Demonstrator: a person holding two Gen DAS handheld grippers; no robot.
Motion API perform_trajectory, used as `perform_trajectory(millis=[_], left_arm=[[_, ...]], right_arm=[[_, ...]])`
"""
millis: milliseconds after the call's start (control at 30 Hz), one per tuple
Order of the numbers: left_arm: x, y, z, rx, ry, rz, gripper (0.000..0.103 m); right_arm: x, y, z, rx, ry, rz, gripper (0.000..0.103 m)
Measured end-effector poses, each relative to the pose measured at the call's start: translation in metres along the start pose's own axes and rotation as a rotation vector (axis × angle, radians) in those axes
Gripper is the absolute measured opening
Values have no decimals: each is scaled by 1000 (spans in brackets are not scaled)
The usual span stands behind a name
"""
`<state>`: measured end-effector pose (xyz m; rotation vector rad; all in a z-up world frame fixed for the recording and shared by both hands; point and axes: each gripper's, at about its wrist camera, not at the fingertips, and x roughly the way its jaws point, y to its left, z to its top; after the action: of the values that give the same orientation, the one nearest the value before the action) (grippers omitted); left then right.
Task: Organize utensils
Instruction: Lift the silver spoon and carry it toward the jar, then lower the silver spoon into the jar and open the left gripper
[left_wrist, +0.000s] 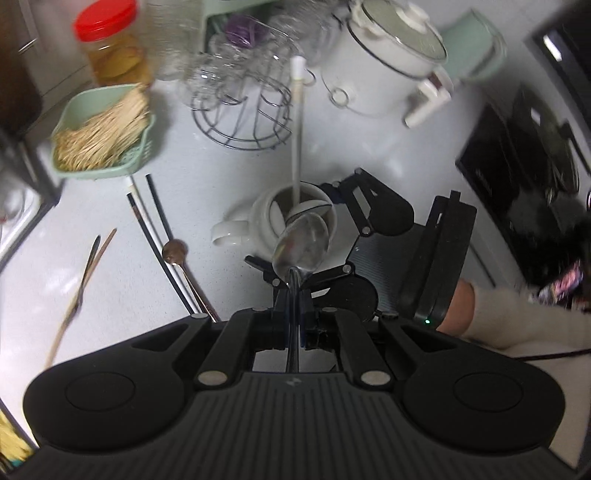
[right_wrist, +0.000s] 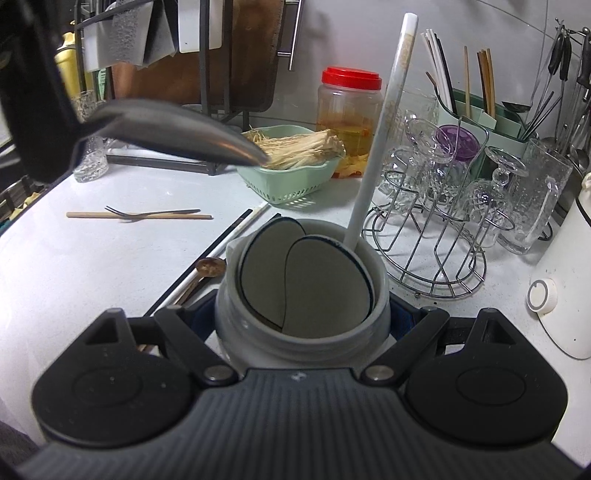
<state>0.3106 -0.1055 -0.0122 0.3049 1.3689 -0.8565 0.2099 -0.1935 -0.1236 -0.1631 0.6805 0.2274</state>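
Bare counter (right_wrist: 92, 266) lies left of the mug (right_wrist: 303, 332) (glass rack (right_wrist: 432, 236) crowds its right).

Black two-finger grippers, cream sleeve

Left gripper (left_wrist: 295, 291) and right gripper (right_wrist: 301, 314): ribbed grey-black bodies, round side discs, silver pivot screws; sleeve (left_wrist: 517, 317) fuzzy cream.

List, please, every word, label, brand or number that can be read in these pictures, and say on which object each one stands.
No text can be read in either view.
Small pale logo on the left gripper body: too small to read.
Same mark on the right gripper body: too small to read.
Colourful packet at the right edge: print blurred.
Red-lidded jar: no label visible.
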Motion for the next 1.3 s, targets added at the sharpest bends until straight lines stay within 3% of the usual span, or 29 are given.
perform_trajectory(millis=[433, 767, 967, 1200, 1300], left_arm=[[42, -26, 58, 199, 259, 31, 5], [73, -35, 89, 264, 414, 46, 5], [88, -37, 102, 286, 458, 60, 6], [100, -38, 112, 289, 453, 59, 5], [105, -44, 113, 334, 446, 53, 5]], right_arm=[[0, -1, -1, 1, -2, 8, 91], [1, 0, 0, 12, 1, 4, 91], [1, 0, 0, 13, -3, 4, 91], [1, 0, 0, 15, -5, -2, 91], [2, 0, 0, 18, -6, -4, 91]])
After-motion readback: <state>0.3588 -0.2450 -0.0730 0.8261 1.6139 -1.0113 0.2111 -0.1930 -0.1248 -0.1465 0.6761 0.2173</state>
